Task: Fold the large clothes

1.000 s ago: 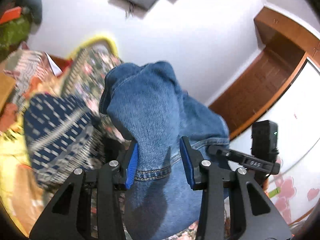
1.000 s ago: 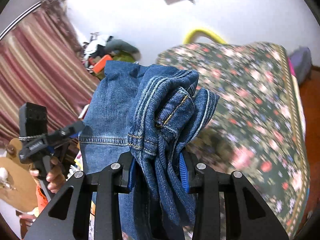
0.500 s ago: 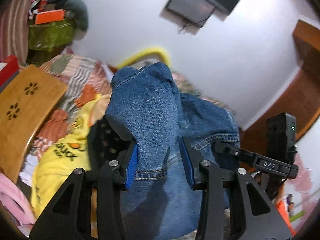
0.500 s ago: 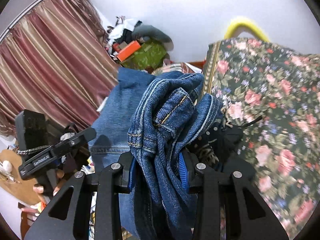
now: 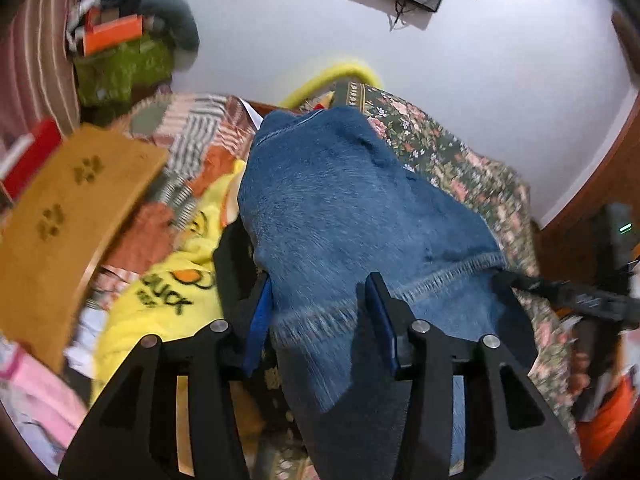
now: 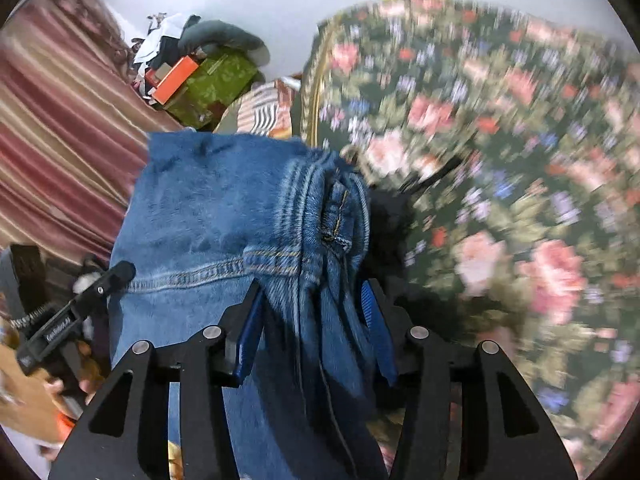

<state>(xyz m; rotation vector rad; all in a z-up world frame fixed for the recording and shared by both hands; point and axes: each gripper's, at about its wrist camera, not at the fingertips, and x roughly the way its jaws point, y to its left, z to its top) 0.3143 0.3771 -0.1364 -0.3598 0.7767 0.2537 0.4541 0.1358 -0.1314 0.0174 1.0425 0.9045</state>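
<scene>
Denim fills both views: the jeans (image 5: 360, 216) hang bunched between the two tools over the bed (image 5: 472, 168), so by my reading the fold is somewhere in its middle, with the garment gathered but not yet laid flat and squared.

Starting at the left, the left tool (image 5: 320, 312) has a hemmed edge of the jeans between its blue pads (image 5: 256, 320). Its jaws are opening, and the cloth looks to sit loosely there, so I judge the grip is being let go. The denim drapes forward from it in one broad, smooth panel, with a stitched hem running across near the jaws. Beside it lie a yellow shirt (image 5: 168, 300) and a wooden board (image 5: 68, 216).

Moving right, the right tool (image 6: 312, 328) has the thick end of the jeans (image 6: 224, 216) between its pads: several layers stacked together, with seams, a belt loop and orange stitching showing. Its jaws are opening too, and a gap shows beside the right pad. The floral bedspread (image 6: 500, 152) lies just beyond, blurred.

What seems left: setting the bundle down on the bed, smoothing it, and perhaps one more fold. Heavy, stiff denim like this should hold a crease well, but the thick seam end may spring open.
</scene>
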